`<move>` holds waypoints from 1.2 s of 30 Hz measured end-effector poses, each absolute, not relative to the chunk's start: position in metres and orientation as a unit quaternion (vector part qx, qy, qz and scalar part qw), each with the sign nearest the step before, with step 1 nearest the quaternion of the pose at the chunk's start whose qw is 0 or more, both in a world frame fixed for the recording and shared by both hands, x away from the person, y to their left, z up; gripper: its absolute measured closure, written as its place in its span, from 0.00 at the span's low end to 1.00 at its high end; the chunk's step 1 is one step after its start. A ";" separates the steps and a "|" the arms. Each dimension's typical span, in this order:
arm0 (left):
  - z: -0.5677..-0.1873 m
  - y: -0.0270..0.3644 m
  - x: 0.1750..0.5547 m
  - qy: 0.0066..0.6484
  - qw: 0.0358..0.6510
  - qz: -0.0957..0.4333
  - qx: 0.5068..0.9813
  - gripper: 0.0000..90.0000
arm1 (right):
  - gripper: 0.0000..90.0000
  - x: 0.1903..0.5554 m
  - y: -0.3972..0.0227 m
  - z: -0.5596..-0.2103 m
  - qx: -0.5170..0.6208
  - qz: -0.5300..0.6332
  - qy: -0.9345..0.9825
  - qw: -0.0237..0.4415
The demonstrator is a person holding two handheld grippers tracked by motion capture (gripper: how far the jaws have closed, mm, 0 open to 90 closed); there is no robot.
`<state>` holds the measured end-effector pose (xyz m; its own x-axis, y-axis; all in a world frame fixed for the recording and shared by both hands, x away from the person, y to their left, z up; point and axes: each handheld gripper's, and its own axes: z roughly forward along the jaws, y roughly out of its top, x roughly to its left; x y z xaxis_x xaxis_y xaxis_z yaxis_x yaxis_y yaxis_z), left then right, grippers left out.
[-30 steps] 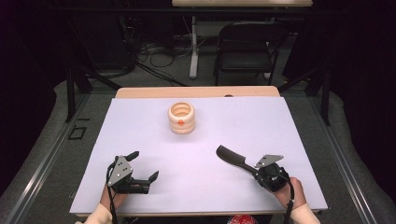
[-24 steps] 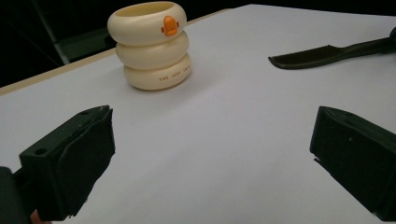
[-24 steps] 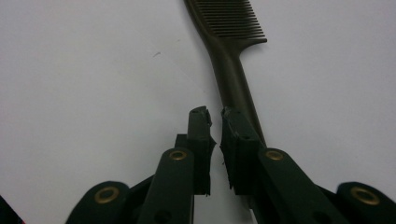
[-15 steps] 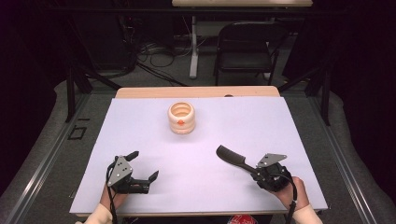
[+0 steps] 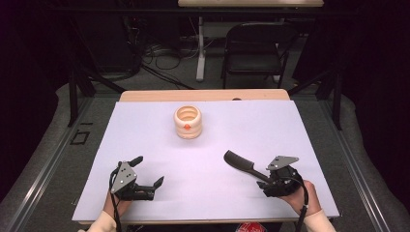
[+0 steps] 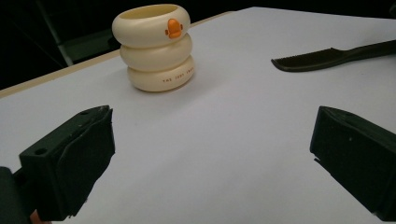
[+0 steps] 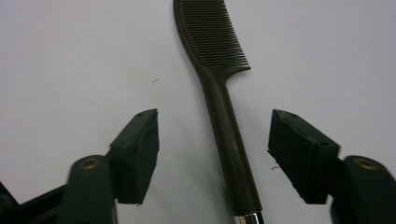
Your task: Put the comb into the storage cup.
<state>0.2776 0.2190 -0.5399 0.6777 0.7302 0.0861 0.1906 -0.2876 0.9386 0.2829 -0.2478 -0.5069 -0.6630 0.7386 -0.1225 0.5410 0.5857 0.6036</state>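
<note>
Comb (image 5: 244,165), black, lies flat on the white table cover (image 5: 290,125) at lower right of the high view, teeth pointing toward frame centre. Its handle runs between the jaws of the right gripper (image 7: 212,156), which have just been opening and now stand spread, pads clear of the handle on both sides. Left gripper (image 5: 147,169), lower left, rests with jaws wide apart, nothing between them. Cream ringed cup (image 5: 187,122) stands upright at upper centre.

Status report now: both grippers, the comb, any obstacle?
Left gripper open, nothing between its fingers. Right gripper just opening, comb lying loose between its fingers. Cream ring-shaped holder far off, path free.
</note>
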 end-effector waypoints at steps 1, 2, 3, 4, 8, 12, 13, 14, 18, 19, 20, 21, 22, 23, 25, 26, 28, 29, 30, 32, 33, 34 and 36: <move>-0.540 0.219 0.278 0.302 0.514 0.263 0.759 0.00 | 0.34 0.284 -0.248 -0.506 0.366 0.269 0.872 0.181; -0.540 0.219 0.277 0.302 0.514 0.263 0.759 0.00 | 0.30 0.284 -0.248 -0.506 0.367 0.271 0.871 0.179; -0.540 0.219 0.277 0.302 0.514 0.263 0.759 0.00 | 0.27 0.285 -0.247 -0.506 0.369 0.273 0.870 0.183; -0.540 0.219 0.278 0.302 0.514 0.263 0.759 0.00 | 0.26 0.286 -0.247 -0.506 0.367 0.274 0.871 0.180; -0.540 0.219 0.278 0.304 0.514 0.261 0.759 0.00 | 0.18 0.289 -0.243 -0.507 0.361 0.276 0.874 0.174; -0.540 0.219 0.278 0.304 0.514 0.261 0.759 0.00 | 0.09 0.293 -0.241 -0.510 0.360 0.264 0.880 0.161; -0.540 0.219 0.278 0.304 0.513 0.262 0.758 0.00 | 0.07 0.293 -0.240 -0.511 0.362 0.262 0.880 0.159; -0.540 0.219 0.278 0.304 0.514 0.261 0.759 0.00 | 0.06 0.295 -0.240 -0.511 0.358 0.260 0.883 0.158; -0.540 0.218 0.278 0.305 0.514 0.261 0.758 0.00 | 0.01 0.298 -0.238 -0.513 0.355 0.250 0.888 0.150; -0.540 0.218 0.278 0.305 0.514 0.261 0.758 0.00 | 0.00 0.300 -0.238 -0.514 0.352 0.249 0.889 0.150; -0.540 0.218 0.278 0.305 0.514 0.261 0.758 0.00 | 0.00 0.301 -0.237 -0.514 0.350 0.249 0.891 0.149; -0.540 0.218 0.278 0.305 0.515 0.261 0.758 0.00 | 0.00 0.301 -0.237 -0.514 0.353 0.248 0.890 0.148; -0.540 0.218 0.278 0.304 0.515 0.260 0.758 0.00 | 0.00 0.302 -0.236 -0.513 0.350 0.246 0.892 0.146; -0.540 0.218 0.278 0.304 0.515 0.260 0.758 0.00 | 0.00 0.302 -0.236 -0.513 0.350 0.246 0.892 0.146; -0.540 0.218 0.278 0.304 0.515 0.261 0.758 0.00 | 0.00 0.305 -0.235 -0.514 0.348 0.238 0.896 0.142; -0.540 0.218 0.278 0.304 0.515 0.260 0.758 0.00 | 0.00 0.306 -0.234 -0.514 0.347 0.237 0.896 0.141; -0.540 0.218 0.278 0.304 0.514 0.261 0.758 0.00 | 0.00 0.310 -0.234 -0.515 0.343 0.228 0.901 0.135; -0.540 0.218 0.278 0.304 0.514 0.261 0.758 0.00 | 0.00 0.311 -0.233 -0.515 0.344 0.231 0.900 0.134; -0.540 0.218 0.278 0.302 0.514 0.261 0.759 0.00 | 0.00 0.313 -0.232 -0.515 0.343 0.221 0.904 0.127; -0.540 0.218 0.278 0.301 0.516 0.262 0.758 0.00 | 0.00 0.315 -0.231 -0.515 0.338 0.215 0.908 0.127; -0.540 0.218 0.278 0.301 0.517 0.262 0.758 0.00 | 0.00 0.316 -0.229 -0.515 0.338 0.214 0.908 0.124; -0.540 0.218 0.278 0.301 0.516 0.261 0.758 0.00 | 0.00 0.317 -0.229 -0.515 0.333 0.207 0.912 0.120; -0.540 0.218 0.278 0.302 0.517 0.261 0.758 0.00 | 0.01 0.319 -0.228 -0.515 0.331 0.202 0.913 0.123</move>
